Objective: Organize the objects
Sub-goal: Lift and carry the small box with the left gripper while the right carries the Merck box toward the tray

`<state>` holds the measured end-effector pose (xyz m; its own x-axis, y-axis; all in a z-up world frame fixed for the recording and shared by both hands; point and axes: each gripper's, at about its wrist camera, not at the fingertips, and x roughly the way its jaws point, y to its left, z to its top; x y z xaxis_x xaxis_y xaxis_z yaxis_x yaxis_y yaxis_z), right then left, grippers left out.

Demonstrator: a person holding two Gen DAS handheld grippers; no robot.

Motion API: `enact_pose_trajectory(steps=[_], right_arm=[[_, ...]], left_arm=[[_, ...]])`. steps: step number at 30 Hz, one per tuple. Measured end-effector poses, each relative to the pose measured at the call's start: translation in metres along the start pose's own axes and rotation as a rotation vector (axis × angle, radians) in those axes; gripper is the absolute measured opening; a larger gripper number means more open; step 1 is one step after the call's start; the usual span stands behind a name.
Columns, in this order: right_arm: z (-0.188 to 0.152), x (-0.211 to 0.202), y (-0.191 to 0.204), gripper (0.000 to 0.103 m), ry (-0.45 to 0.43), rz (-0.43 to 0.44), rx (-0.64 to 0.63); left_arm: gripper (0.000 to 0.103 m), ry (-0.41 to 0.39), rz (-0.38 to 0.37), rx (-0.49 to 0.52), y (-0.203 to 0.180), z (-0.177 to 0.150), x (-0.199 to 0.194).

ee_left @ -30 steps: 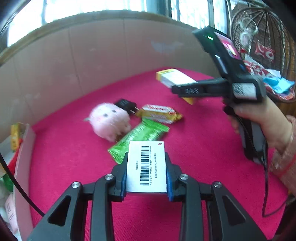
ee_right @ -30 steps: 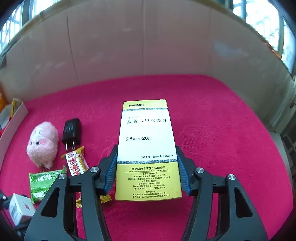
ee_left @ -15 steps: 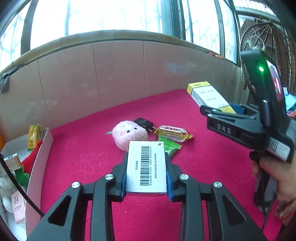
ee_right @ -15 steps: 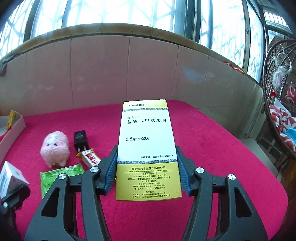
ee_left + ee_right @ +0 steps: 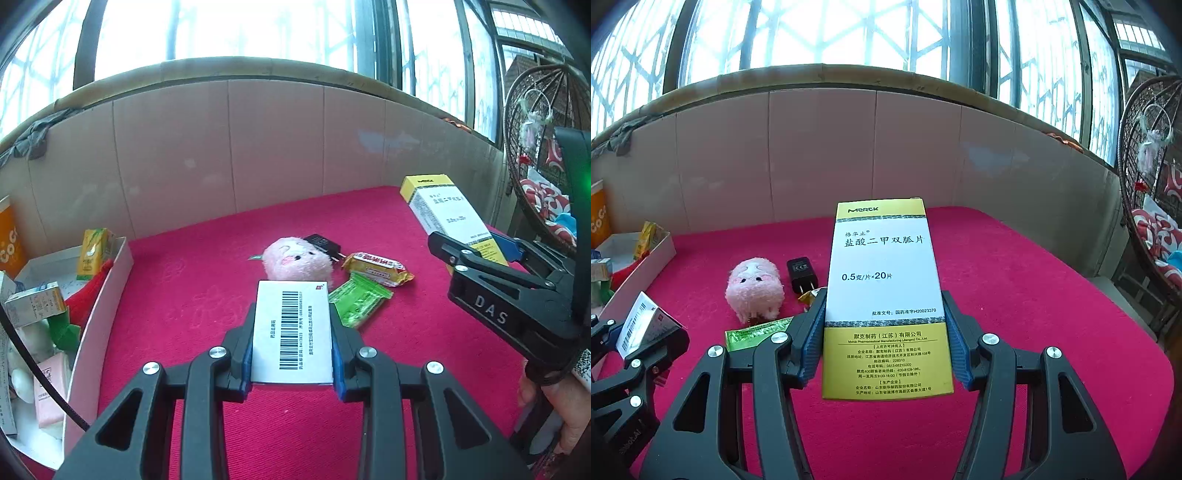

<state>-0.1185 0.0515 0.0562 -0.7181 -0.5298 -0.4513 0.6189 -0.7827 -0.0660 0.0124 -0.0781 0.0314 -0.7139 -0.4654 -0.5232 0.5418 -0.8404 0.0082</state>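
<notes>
Left tongs (image 5: 291, 363) clamp small barcoded box (image 5: 291, 332); right tongs (image 5: 886, 339) clamp yellow-white medicine carton (image 5: 884, 291) above red bench (image 5: 1015, 295).

I see a bright magenta-red cloth (image 5: 207, 280) over the table. My black left gripper (image 5: 291, 347), blue-padded, carries a white box (image 5: 291, 332) printed with a black barcode. My right gripper (image 5: 886, 343) carries a white carton (image 5: 884, 288) with yellow bands. Nearby: a pink plush toy (image 5: 755, 284), black charger (image 5: 801, 273), green wrapper (image 5: 358, 302).
</notes>
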Motion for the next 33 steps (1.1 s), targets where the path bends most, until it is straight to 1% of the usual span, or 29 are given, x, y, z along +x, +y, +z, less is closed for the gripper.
enact_pose_trajectory(steps=[2,6,8,15,22,33], right_arm=[[-0.001,-0.002,0.003,0.057,0.001,0.005,0.000],[-0.004,-0.005,0.009,0.057,0.000,0.017,-0.006],[-0.005,-0.008,0.013,0.057,-0.007,0.023,-0.009],[-0.009,-0.017,0.032,0.057,-0.018,0.054,-0.032],[-0.014,-0.028,0.055,0.057,-0.029,0.096,-0.072],[-0.018,-0.034,0.074,0.057,-0.021,0.134,-0.104]], left_arm=[[0.032,-0.002,0.030,0.010,0.008,-0.002,-0.002],[0.032,-0.013,0.062,-0.055,0.036,-0.007,-0.008],[0.032,-0.018,0.075,-0.063,0.043,-0.009,-0.012],[0.032,-0.056,0.122,-0.025,0.053,-0.015,-0.028],[0.032,-0.081,0.149,0.018,0.056,-0.020,-0.043],[0.032,-0.088,0.177,-0.005,0.073,-0.029,-0.059]])
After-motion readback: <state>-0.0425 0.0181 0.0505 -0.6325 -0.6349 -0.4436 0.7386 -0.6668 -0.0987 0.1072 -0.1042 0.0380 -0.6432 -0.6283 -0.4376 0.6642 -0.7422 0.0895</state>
